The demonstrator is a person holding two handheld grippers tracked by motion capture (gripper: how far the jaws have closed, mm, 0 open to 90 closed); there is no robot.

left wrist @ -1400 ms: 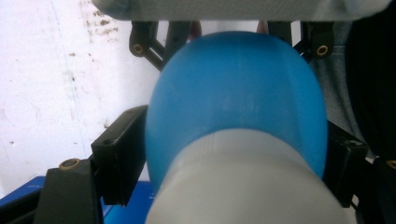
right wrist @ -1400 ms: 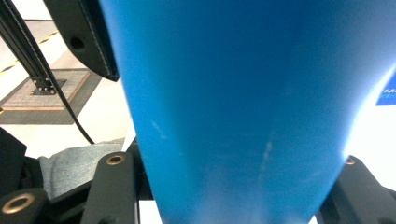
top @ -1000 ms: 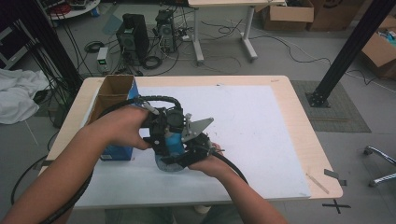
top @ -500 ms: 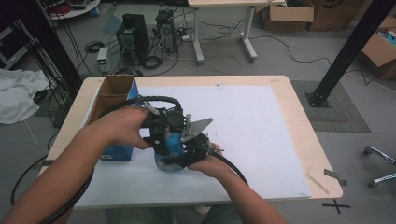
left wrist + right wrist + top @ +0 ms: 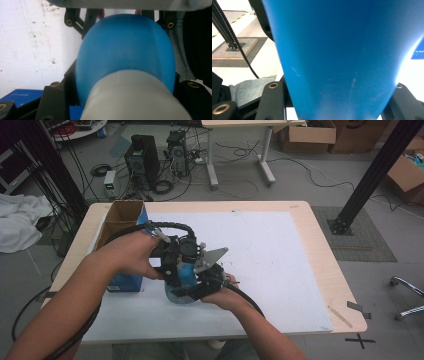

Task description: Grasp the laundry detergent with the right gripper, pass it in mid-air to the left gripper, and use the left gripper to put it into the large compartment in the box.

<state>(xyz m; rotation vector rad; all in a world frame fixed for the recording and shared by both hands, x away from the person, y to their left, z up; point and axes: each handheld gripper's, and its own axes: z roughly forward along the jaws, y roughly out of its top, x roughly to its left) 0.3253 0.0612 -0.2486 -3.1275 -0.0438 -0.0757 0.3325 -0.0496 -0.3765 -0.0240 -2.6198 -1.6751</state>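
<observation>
Both hands hold a blue bottle (image 5: 183,276) just above the white mat, left of the table's middle. In the left gripper view its rounded blue body (image 5: 125,50) ends in a white cap (image 5: 132,97) close to the camera. My left gripper (image 5: 173,270) (image 5: 122,105) has just been closing its jaws and now sits shut on the white cap end. My right gripper (image 5: 192,291) (image 5: 337,102) comes from the lower right and is shut on the blue body (image 5: 337,55). A grey three-cornered plate (image 5: 212,256) tops one gripper.
An open cardboard box with a blue side (image 5: 122,227) stands at the table's left, right behind the left hand; its blue side (image 5: 20,96) also appears in the left gripper view. The white mat (image 5: 285,255) covers most of the wooden table (image 5: 327,265). Computers and cables lie on the floor beyond.
</observation>
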